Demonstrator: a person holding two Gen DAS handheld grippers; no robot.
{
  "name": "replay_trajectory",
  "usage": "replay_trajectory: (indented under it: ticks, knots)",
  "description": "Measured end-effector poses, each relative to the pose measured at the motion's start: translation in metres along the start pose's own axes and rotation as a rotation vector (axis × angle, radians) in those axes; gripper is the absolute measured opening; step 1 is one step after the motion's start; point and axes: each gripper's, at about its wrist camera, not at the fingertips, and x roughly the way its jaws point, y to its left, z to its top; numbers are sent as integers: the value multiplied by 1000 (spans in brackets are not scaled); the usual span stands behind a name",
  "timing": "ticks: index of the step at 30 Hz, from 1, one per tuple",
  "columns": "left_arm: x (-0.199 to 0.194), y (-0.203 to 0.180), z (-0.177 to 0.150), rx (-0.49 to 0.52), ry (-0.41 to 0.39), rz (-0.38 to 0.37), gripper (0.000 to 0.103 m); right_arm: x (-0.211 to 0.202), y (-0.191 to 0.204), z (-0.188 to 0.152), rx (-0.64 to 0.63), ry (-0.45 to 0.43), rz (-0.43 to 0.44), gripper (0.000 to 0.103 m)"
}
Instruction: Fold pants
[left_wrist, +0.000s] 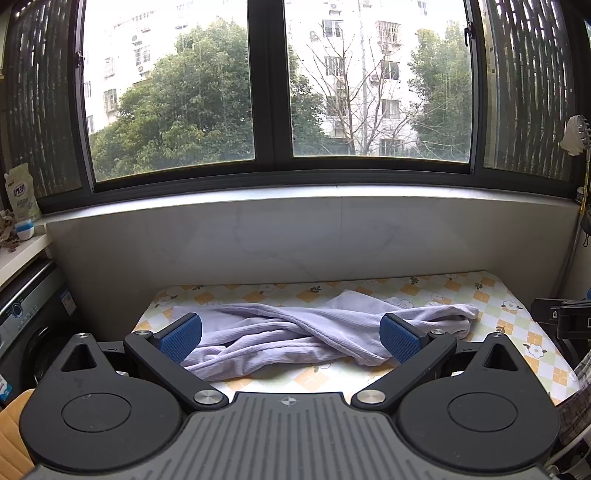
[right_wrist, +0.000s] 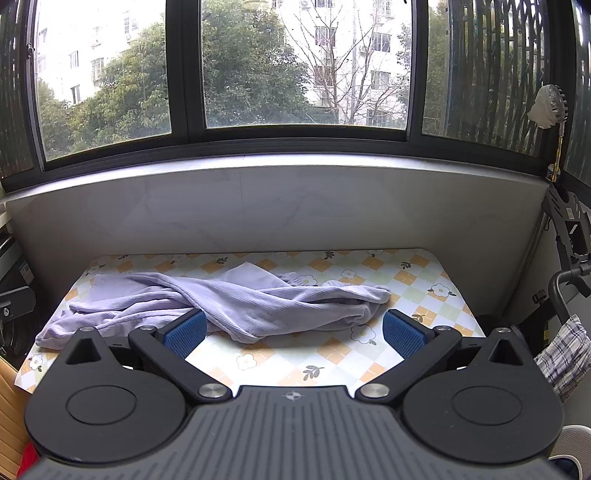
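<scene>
Pale lilac pants (left_wrist: 295, 334) lie twisted and crumpled across a table with a flower-and-check cover (left_wrist: 517, 332). In the right wrist view the same pants (right_wrist: 221, 302) stretch from the table's left edge to right of centre. My left gripper (left_wrist: 291, 338) is open, held above the table's near edge, its blue pads (left_wrist: 181, 338) framing the pants with nothing between them. My right gripper (right_wrist: 293, 332) is also open, just short of the pants' near edge, over bare tablecloth (right_wrist: 295, 354).
A tiled wall and window sill (left_wrist: 295, 192) rise behind the table. A washing machine (left_wrist: 29, 325) stands at the left, with a detergent pouch (left_wrist: 22, 197) on a ledge. A plaid cloth (right_wrist: 565, 354) and black stand (right_wrist: 569, 236) sit at the right.
</scene>
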Motion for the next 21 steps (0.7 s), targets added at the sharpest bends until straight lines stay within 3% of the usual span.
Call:
replay_trajectory:
  ticks: [6, 13, 21]
  knots:
    - [1, 0, 0, -10, 1, -5, 103, 3, -2, 3, 4, -5, 18, 103]
    - [9, 6, 8, -27, -12, 60, 103, 21, -25, 11, 46, -42, 127, 103]
    - [29, 28, 34, -131, -74, 146, 103, 63, -80, 46, 48, -203, 215, 103]
